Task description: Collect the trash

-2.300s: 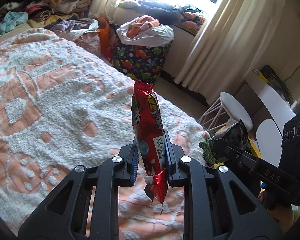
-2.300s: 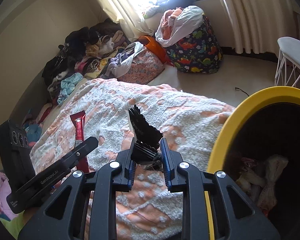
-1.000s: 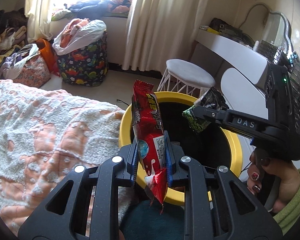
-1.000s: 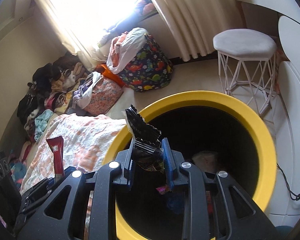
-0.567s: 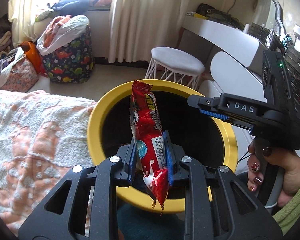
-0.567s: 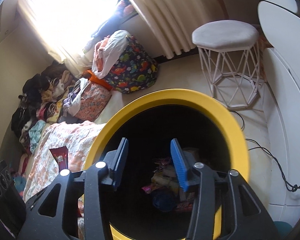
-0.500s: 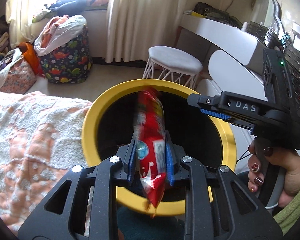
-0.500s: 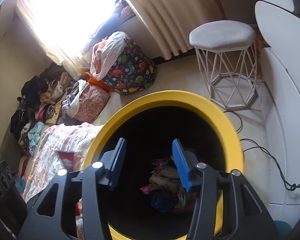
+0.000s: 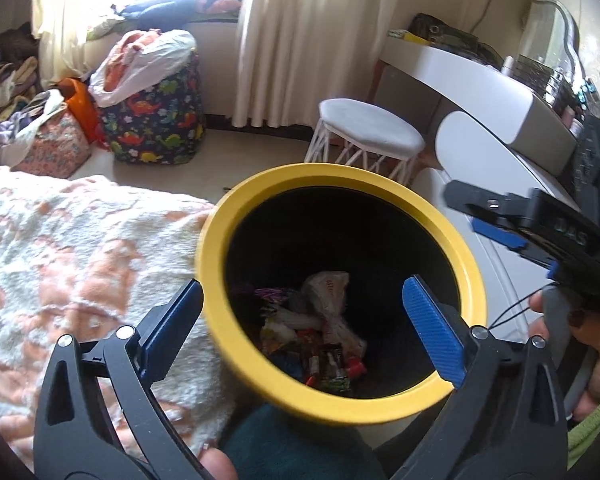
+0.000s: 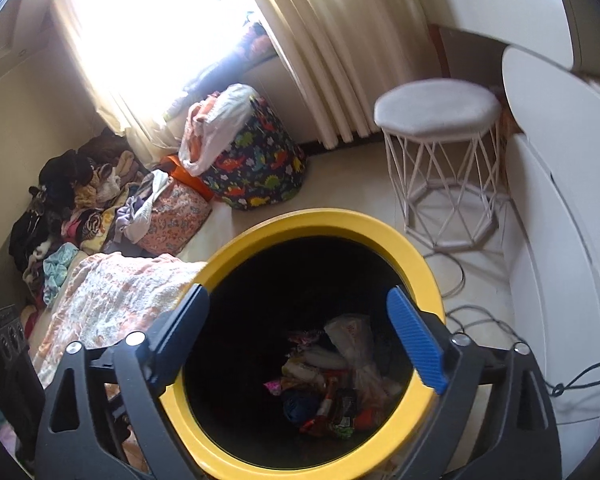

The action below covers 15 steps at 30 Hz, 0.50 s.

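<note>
Trash (image 9: 316, 336) lies heaped at the bottom of the round bin (image 9: 260, 368), a dark-walled tub with a thick, smooth yellow rim, standing on the floor against the edge of the bed. The heap is crinkled wrappers and a pale, creased plastic bag; the right wrist view (image 10: 332, 380) shows more of it, with a blue wad and red scraps at the near side. The left gripper (image 9: 302, 314) hangs over the bin mouth, its ribbed blue pads spread wide with nothing between them. The right gripper (image 10: 296, 334) is likewise splayed and empty above the opening. Only the left wrist view shows the right hand (image 9: 588, 356) around its handle. A nubbly white-and-peach bedspread (image 9: 60, 248) borders the bin; a white wire-legged stool (image 10: 440, 108) stands behind.
</note>
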### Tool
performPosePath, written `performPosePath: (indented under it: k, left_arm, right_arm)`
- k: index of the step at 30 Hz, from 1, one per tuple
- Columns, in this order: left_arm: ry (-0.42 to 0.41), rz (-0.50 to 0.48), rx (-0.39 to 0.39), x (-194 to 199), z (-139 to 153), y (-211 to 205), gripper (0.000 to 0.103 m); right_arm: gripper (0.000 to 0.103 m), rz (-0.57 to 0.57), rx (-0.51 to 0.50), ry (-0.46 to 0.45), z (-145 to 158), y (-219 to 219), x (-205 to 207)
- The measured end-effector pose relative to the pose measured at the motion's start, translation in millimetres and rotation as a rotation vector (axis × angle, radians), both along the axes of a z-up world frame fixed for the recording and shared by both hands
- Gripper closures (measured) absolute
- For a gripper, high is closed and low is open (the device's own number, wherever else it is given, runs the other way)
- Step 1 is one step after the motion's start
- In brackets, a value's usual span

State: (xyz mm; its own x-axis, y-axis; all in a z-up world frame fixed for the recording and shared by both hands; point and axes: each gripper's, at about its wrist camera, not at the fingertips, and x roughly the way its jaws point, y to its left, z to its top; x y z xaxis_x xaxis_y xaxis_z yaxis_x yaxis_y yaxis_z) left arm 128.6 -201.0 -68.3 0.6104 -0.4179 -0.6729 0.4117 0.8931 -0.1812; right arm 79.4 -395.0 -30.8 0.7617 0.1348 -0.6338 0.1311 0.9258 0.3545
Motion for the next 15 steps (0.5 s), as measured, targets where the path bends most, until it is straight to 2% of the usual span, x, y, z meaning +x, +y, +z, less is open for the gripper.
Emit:
performPosePath:
  k: [3, 15]
  left_arm:
    - [-0.024, 0.049, 0.006, -3.0, 5.3, 12.9, 0.011]
    - [-0.129, 0.216, 0.026, -36.1, 25.9, 83.1, 0.011]
  right_arm:
    - [0.007, 0.018, -0.03, -0.05, 9.7, 10.3, -7.1]
    - [0.007, 0.082, -0.16, -0.247, 28.5, 75.1, -41.6]
